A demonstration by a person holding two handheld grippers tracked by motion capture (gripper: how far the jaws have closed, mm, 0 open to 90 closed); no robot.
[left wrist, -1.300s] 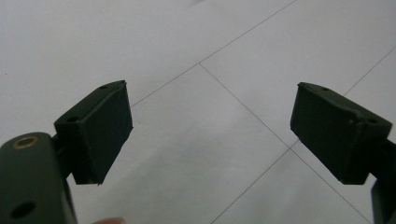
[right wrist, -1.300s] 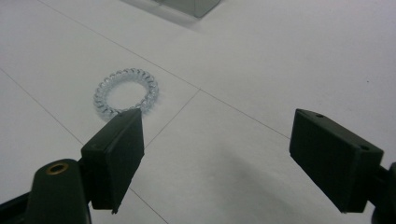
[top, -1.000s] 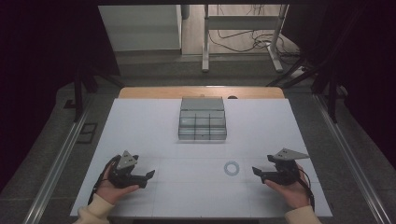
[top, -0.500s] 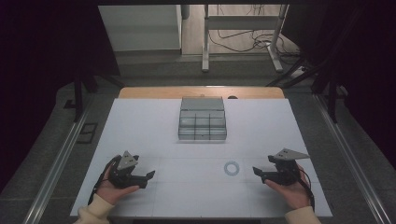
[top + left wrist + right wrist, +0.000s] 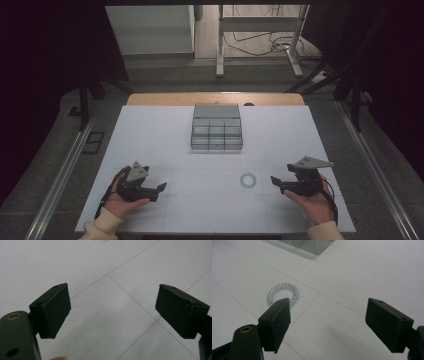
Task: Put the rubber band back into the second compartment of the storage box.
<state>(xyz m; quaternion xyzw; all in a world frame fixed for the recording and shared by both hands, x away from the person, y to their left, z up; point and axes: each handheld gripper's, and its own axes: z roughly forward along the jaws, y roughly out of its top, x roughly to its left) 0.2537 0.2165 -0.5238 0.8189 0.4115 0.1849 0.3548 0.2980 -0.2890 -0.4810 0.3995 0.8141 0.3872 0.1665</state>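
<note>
White bench (image 5: pixel 165 145) ruled with thin grid lines, wooden strip along its far edge. Near the far middle, a grey compartmented organiser box (image 5: pixel 217 128), rows of small cells stepping up toward the back; contents of the cells too dim to make out, possibly none at all.

At the near left, left gripper (image 5: pixel 161 188) held in the left hand (image 5: pixel 117 200), low over the bench, pointing toward the middle. Grey three-cornered plate on top. Jaws spread wide, nothing between them; in the left gripper view, only bare white surface and crossing grid lines between the two black pads, left gripper (image 5: pixel 112 307) empty.

At the near right, right gripper (image 5: pixel 275 181) held in the right hand (image 5: pixel 315 202), pointing left toward the middle, its own grey plate on top and a cable looping by the wrist. Jaws spread wide here too, gripping nothing.

On the bench between the two grippers, closer to the right one, a small clear coiled ring (image 5: pixel 247 180), like a spiral hair tie, lying flat and apart from both. In the right gripper view, coiled ring (image 5: pixel 283 294) just beyond the tip of the left-hand pad, not touched, with right gripper (image 5: pixel 327 315) open over blank bench. Corner of the organiser box (image 5: pixel 312 245) at the top edge of that view, well beyond the ring.

Pale sleeve cuffs at both wrists at the bottom edge.
</note>
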